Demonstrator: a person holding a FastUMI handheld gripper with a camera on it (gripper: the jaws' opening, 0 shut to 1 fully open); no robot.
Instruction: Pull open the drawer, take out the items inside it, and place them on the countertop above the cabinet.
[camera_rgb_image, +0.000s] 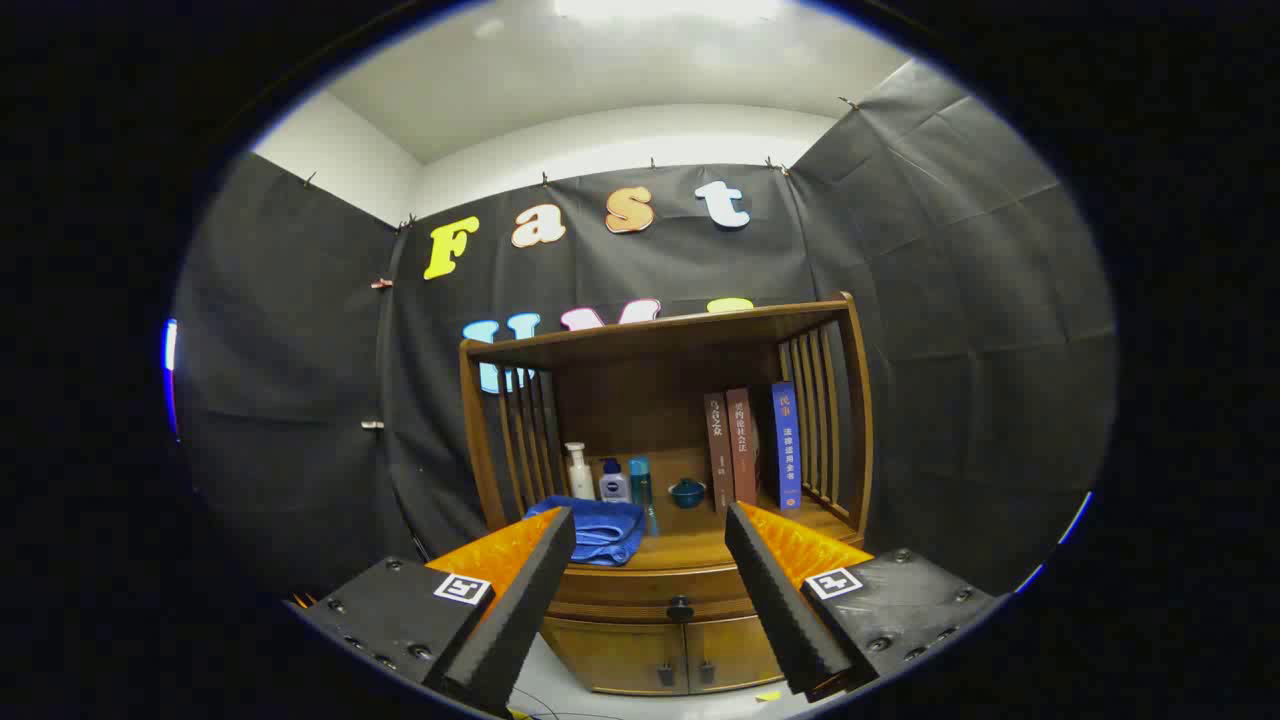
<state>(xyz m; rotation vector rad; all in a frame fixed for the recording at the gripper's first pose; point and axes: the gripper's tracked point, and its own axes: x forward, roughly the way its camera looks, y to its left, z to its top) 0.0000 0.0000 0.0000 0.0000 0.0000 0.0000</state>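
Gripper view looks along the two-finger gripper (650, 530) toward a brown wooden cabinet (665, 640) with a slatted-sided shelf top; the fingers (520, 600) are spread wide, their ridged foam-like pads facing each other across an open gap, holding nothing and touching nothing; each finger carries a small square black-and-white marker near its base. Between the fingers and beyond them sits the closed wooden drawer (650, 595), a shallow curved front with one small dark round knob (680, 607) at its middle; below it are two cabinet doors (665, 655) with small dark handles. On the smooth wooden countertop (700, 545) above the drawer lies a folded blue cloth (600, 530), soft and rumpled, just beyond the left finger; behind it stand a white pump bottle (578, 470), a small white bottle with a dark blue cap (613, 482) and a slim teal bottle (641, 482); a small dark teal lidded pot (687, 491) sits near three upright books (752, 450), two brown and one blue, which lean against the right-hand slats.
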